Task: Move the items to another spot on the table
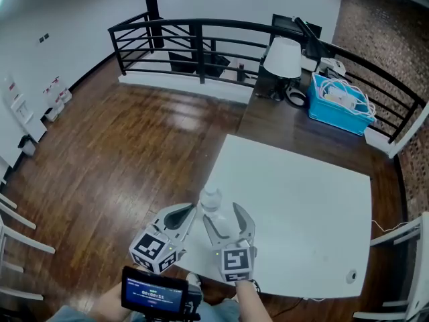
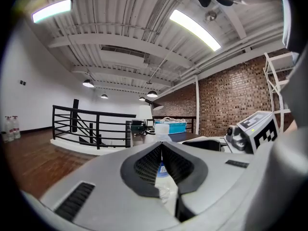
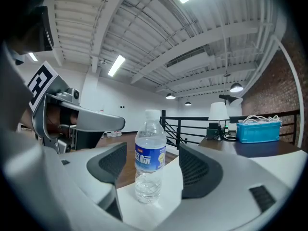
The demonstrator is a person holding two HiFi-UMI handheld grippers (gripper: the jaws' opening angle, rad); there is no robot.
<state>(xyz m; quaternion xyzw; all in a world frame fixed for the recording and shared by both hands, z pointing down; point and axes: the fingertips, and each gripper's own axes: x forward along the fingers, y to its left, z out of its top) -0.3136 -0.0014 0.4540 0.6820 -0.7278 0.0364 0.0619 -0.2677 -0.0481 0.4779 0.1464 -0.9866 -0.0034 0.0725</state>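
A clear water bottle (image 1: 211, 200) with a blue label and white cap stands upright near the near-left edge of the white table (image 1: 301, 200). My right gripper (image 1: 220, 213) is open, one jaw on each side of the bottle (image 3: 150, 155), and the pads do not touch it. My left gripper (image 1: 186, 213) hangs just left of the bottle, off the table edge, its jaws shut with nothing between them. In the left gripper view, only a sliver of the bottle (image 2: 161, 170) shows past the closed jaws.
A dark desk behind the table carries a white lamp (image 1: 283, 58) and a blue basket (image 1: 338, 102) of cables. A black railing (image 1: 201, 39) runs along the back. A white chair (image 1: 410, 247) stands at the table's right. Wooden floor lies to the left.
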